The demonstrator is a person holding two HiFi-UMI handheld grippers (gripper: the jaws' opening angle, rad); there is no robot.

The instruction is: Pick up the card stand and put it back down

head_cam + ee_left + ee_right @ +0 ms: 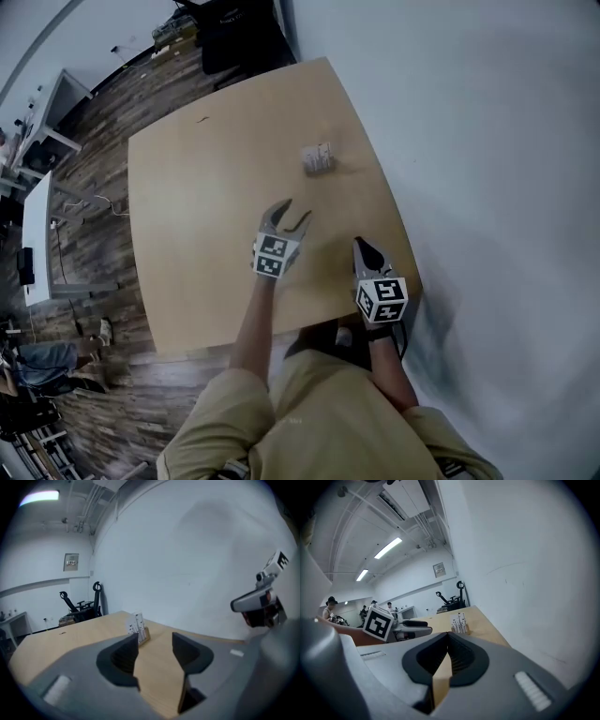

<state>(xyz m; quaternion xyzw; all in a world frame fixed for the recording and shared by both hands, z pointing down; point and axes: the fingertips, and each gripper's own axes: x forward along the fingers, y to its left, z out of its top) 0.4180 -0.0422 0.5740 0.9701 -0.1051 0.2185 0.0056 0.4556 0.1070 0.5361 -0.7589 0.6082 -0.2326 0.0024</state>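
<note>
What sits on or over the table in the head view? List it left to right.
left gripper → card stand → right gripper

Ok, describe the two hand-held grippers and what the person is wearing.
Both the left hand-held gripper and the right hand-held gripper have light grey bodies with dark, ribbed, curved jaw pads. Each carries a white cube printed with black square markers. The person wears khaki trousers; no sleeves show on the forearms.
</note>
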